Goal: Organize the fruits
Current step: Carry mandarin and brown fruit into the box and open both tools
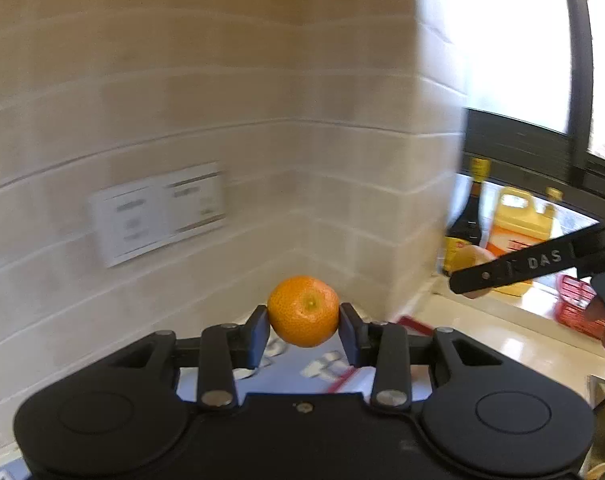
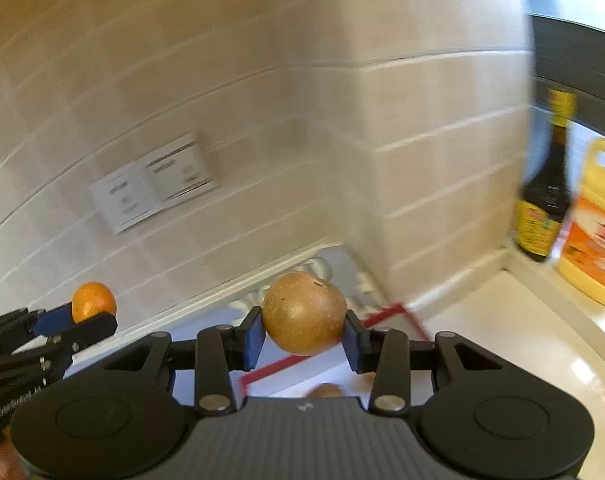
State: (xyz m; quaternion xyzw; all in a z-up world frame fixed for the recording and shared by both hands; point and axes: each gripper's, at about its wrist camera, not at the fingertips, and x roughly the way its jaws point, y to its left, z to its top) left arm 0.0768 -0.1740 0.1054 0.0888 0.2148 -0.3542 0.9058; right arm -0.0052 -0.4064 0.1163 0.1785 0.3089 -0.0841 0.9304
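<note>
My left gripper [image 1: 303,326] is shut on a small orange mandarin [image 1: 303,311], held up in the air before the tiled wall. The right wrist view shows the same mandarin [image 2: 93,301] and left gripper [image 2: 87,312] at the far left. My right gripper [image 2: 303,334] is shut on a round brown pear [image 2: 303,313], also lifted clear of the counter. In the left wrist view one finger of the right gripper [image 1: 514,270] reaches in from the right with the pale pear [image 1: 473,257] partly hidden behind it. Another brown fruit [image 2: 325,391] peeks out just below the right gripper.
A grey mat with red lines [image 2: 322,364] lies on the counter under both grippers. A dark sauce bottle [image 2: 542,208] and a yellow oil jug [image 2: 594,240] stand by the window ledge at right. A red basket [image 1: 578,304] sits on the white counter [image 2: 502,332]. A wall socket plate [image 2: 154,184] is on the tiles.
</note>
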